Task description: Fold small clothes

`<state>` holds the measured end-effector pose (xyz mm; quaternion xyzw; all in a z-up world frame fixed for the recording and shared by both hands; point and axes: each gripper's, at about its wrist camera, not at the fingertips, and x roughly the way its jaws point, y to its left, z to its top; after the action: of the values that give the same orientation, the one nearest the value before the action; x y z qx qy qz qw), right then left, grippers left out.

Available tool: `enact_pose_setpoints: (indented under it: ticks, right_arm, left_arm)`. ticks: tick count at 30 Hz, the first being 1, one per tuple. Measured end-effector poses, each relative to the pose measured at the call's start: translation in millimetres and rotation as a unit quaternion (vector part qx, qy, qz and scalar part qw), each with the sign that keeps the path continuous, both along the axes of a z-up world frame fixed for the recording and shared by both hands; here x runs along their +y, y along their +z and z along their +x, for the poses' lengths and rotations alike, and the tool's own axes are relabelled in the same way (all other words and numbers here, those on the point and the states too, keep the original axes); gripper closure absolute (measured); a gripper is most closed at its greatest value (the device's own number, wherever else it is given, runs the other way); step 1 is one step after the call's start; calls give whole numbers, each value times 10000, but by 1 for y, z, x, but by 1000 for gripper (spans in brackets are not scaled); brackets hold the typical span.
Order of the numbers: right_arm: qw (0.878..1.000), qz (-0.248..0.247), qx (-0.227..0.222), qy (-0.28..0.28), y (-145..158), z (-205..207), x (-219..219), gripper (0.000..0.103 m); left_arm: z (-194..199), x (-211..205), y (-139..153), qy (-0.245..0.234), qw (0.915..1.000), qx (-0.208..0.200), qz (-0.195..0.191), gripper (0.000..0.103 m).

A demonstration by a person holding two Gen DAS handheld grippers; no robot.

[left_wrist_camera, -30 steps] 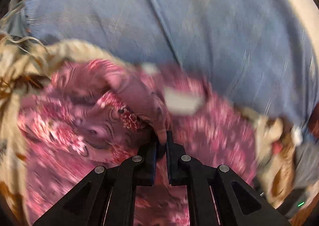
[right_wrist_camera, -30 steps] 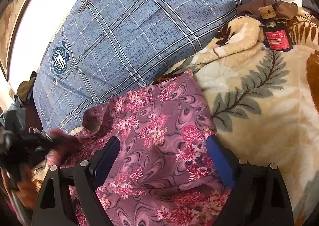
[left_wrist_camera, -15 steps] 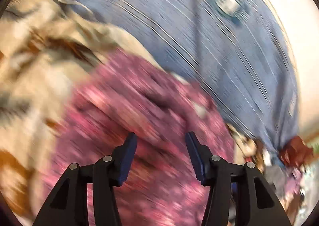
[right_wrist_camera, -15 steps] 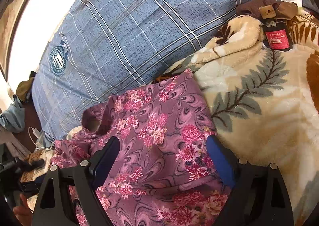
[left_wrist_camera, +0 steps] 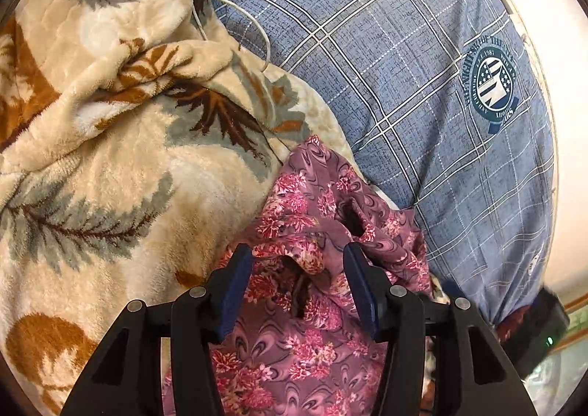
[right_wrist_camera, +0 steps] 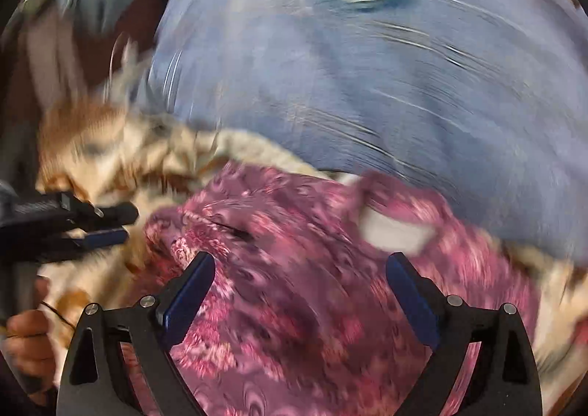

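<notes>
Right now I see a thin purple garment (left_wrist_camera: pixel 316 309) printed with pink flowers and swirls, bunched into soft folds with dark hollows between them. It lies on a thick plush blanket (left_wrist_camera: pixel 121 166), cream with grey-green fern leaves and rust-brown patches, deep-piled and rumpled into ridges. Behind both is a big blue plaid pillow (left_wrist_camera: pixel 386 59), a woven-looking cloth crossed with white lines and stamped with a round dark-teal crest (left_wrist_camera: pixel 492 85). A thin white cable (left_wrist_camera: pixel 235 8) trails over the blanket's edge onto the pillow.

My left tongs (left_wrist_camera: pixel 299 278) stand partly apart, with raised folds of the garment between the blue pads; the pads do not press on the cloth. My right tongs (right_wrist_camera: pixel 299 282) hang wide over the same garment, their jaws opening, nothing pinched between them. That view is badly smeared, so the cloth reads only as pink-purple blur with a pale patch (right_wrist_camera: pixel 393 232) near its upper edge. At its left edge I can make out the left tongs from the side and, below them, a hand (right_wrist_camera: pixel 25 339).

Everything rests on a bed; a pale wall (left_wrist_camera: pixel 566 129) shows at the right beyond the pillow.
</notes>
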<state>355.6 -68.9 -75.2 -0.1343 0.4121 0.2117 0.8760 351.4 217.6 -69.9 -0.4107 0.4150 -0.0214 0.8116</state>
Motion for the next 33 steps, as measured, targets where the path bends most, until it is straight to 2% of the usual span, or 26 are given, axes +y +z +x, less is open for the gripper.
enact_pose_setpoints:
  ticks: [2,4,5,6,7,8,9,11,12,13,15,18,19,20,21,23,25,27,28,31,32,33]
  right_arm:
    - [9941,-1027,-274,220,-13,10,38,7]
    - [9828,-1764,-457,301,-26,18,55,11]
    - [9776,-2020,-437,385,-35,21,59,27]
    - [9765,-2070,-365,480,-39,22,58,70]
    - [9799,-1915,-243,495,-38,23,50,90]
    - [9883,-1477,-22,378,-32,24,36,93]
    - [9948,-1003,12,151,-23,22,17,94]
    - [9992,-192,24,-343,-9,11,-26,94]
    - [9984,157,67,-531,-4,6,-44,94]
    - [9936,724,136,-852,0,-2,-76,94]
    - [9740,1597,363,-1568,-6,-18,-140,94]
    - [9440,2180,711,-2371,-33,-34,-208,94]
    - [9304,2333,866,-2691,-46,-41,-234,94]
    - [9186,2529,1001,-2868,-54,-45,-251,92]
    - [8997,2955,1228,-2968,-66,-50,-270,89]
    - [8795,3447,1343,-2995,-75,-56,-285,87]
    - [8806,3481,1254,-2959,-74,-58,-289,78]
    - [8800,3512,1136,-2989,-71,-58,-293,58]
    - [8774,3534,1095,-3054,-71,-58,-295,57]
    - [8717,3537,976,-3247,-73,-51,-299,57]
    - [8728,3489,952,-3276,-73,-48,-298,59]
    - [8766,3435,939,-3237,-71,-43,-293,75]
  left_arm:
    - [3,-1,-4,-35,10000,2,-8,52]
    - [3,-2,-3,-71,10000,-10,-3,52]
    - [3,-2,-2,-71,10000,-7,-5,52]
    - [3,-1,-2,-82,10000,-12,-17,52]
    - [3,-1,-2,-85,10000,-17,-33,52]
    - [3,0,-2,-72,10000,-16,-49,52]
    - [4,0,-3,-53,10000,-1,-66,51]
    - [4,0,-5,-47,9999,32,-115,50]
    - [4,-2,-6,-62,9999,46,-138,49]
    - [5,-4,-6,-80,9999,57,-133,49]
    - [6,-9,-6,-127,9998,87,-94,49]
    - [8,-16,-8,-155,9998,110,-113,49]
    - [9,-18,-8,-165,9997,116,-120,49]
    - [11,-19,-9,-174,9997,122,-132,48]
    - [13,-22,-11,-184,9996,149,-151,46]
    - [15,-26,-15,-227,9994,199,-185,44]
    - [19,-39,-19,-372,9988,289,-132,42]
    - [25,-53,-23,-601,9976,335,-84,40]
    - [29,-57,-25,-660,9971,375,-62,39]
    - [37,-58,-31,-569,9978,349,-46,42]
    - [40,-57,-33,-556,9978,355,-57,46]
    - [42,-56,-35,-545,9979,332,-82,63]
